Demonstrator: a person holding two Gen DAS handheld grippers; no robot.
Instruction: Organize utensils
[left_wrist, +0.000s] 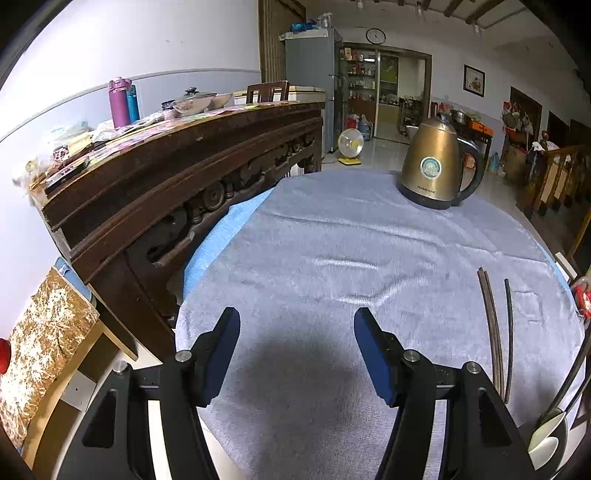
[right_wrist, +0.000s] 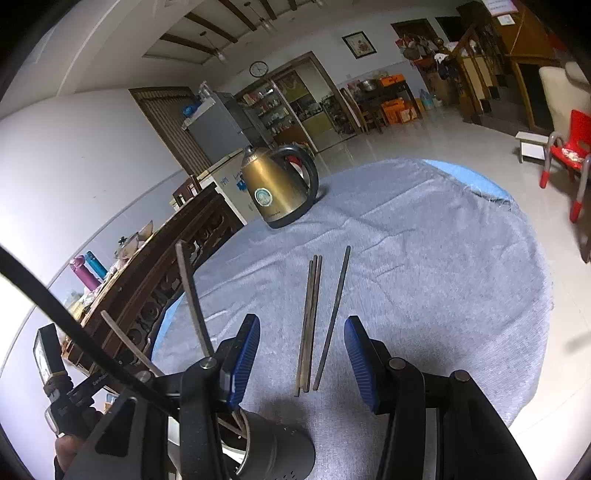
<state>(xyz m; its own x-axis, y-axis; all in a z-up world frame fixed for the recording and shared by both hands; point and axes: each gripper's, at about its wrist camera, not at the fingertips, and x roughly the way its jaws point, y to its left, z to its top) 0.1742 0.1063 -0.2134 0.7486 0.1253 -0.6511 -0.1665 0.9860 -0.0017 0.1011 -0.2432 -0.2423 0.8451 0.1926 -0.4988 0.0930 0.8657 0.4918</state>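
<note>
Grey cloth (right_wrist: 424, 258) covers the tabletop where dark chopsticks (right_wrist: 314, 321) lie beyond the spread, empty right tool (right_wrist: 302, 363); the left tool (left_wrist: 296, 356) is likewise spread and empty.

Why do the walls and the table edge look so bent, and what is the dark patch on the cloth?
Left wrist view: the lens bends the wall and cabinet into curves, corners go black; the dark patch on the cloth is a shadow beneath the left gripper. Right wrist view: same bending, a shadow near the right gripper, the red chair slightly blurred.
</note>
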